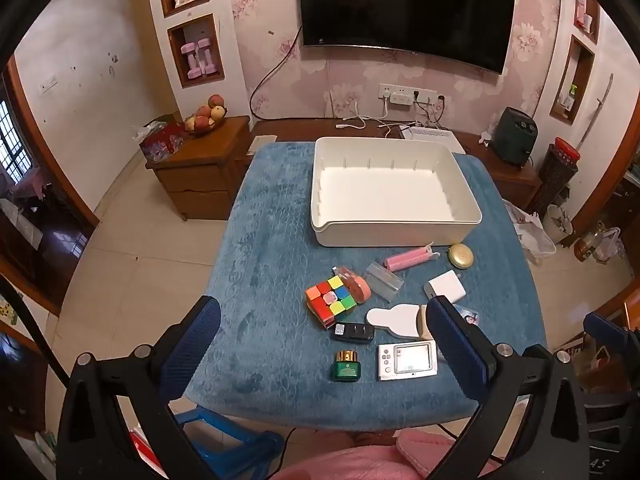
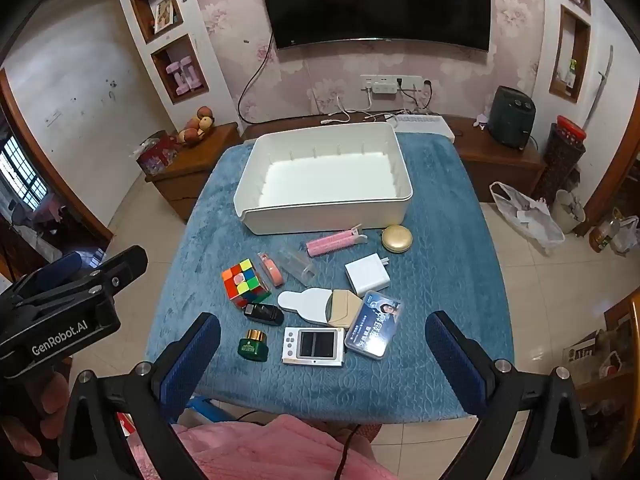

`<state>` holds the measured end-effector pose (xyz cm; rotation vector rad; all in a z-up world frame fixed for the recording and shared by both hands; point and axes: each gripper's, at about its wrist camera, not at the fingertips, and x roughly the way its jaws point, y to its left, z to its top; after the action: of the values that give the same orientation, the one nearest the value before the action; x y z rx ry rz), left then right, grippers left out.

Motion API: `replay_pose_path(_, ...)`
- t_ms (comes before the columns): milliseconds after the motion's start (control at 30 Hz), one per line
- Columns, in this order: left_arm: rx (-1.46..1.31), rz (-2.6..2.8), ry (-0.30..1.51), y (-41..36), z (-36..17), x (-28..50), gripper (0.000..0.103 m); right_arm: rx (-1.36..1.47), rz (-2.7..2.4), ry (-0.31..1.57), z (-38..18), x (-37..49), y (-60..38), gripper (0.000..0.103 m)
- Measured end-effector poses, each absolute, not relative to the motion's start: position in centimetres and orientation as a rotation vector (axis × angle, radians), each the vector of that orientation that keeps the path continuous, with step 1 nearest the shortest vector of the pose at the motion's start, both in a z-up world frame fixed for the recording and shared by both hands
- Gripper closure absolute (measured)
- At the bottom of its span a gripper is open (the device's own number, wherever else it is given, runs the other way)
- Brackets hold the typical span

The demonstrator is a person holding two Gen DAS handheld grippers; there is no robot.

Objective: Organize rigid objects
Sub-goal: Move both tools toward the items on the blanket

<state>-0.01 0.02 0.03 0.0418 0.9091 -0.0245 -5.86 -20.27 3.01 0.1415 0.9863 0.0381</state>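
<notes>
Apparently nothing is sorted yet: the white bin (image 2: 256, 216) at the table's (image 2: 448, 384) far edge is empty, all items are scattered mid-table, both grippers (image 1: 322, 344) (image 2: 322, 350) held spread, pinching nothing.

Plush blue cloth (image 2: 420, 360) – matt; white bin (image 2: 320, 216) – smooth plastic.

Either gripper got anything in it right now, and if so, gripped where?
Nothing is held. The left gripper and right gripper both hang open above the near table edge, jaws wide and empty. The Rubik's cube and other items lie untouched on the blue cloth.
</notes>
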Motion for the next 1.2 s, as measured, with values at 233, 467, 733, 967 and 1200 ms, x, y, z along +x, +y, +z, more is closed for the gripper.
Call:
replay_pose_path(233,0.05,-0.022,0.915,-0.1,0.0,-0.1,0.001,0.139,0.045,0.979,2.9,-5.7,-20.2,0.0)
replay_pose_path(467,0.054,-0.035,0.905,0.4,-0.5,-0.2,0.001,0.139,0.038,0.981,3.2,-5.9,-21.0,0.0)
replay_pose_path(733,0.057,-0.071,0.889,0.3,0.4,1.1,0.001,0.136,-0.011,0.972,3.2,-5.5,-19.8,0.0)
replay_pose_path(967,0.049,-0.113,0.907,1.2,0.0,1.8,0.001,0.113,-0.068,1.004,2.9,-5.1,-19.1,0.0)
replay_pose_path(1200,0.016,-0.176,0.964,2.1,-1.3,2.7,0.001,0.055,-0.102,1.06,2.4,-4.9,-17.3,0.0)
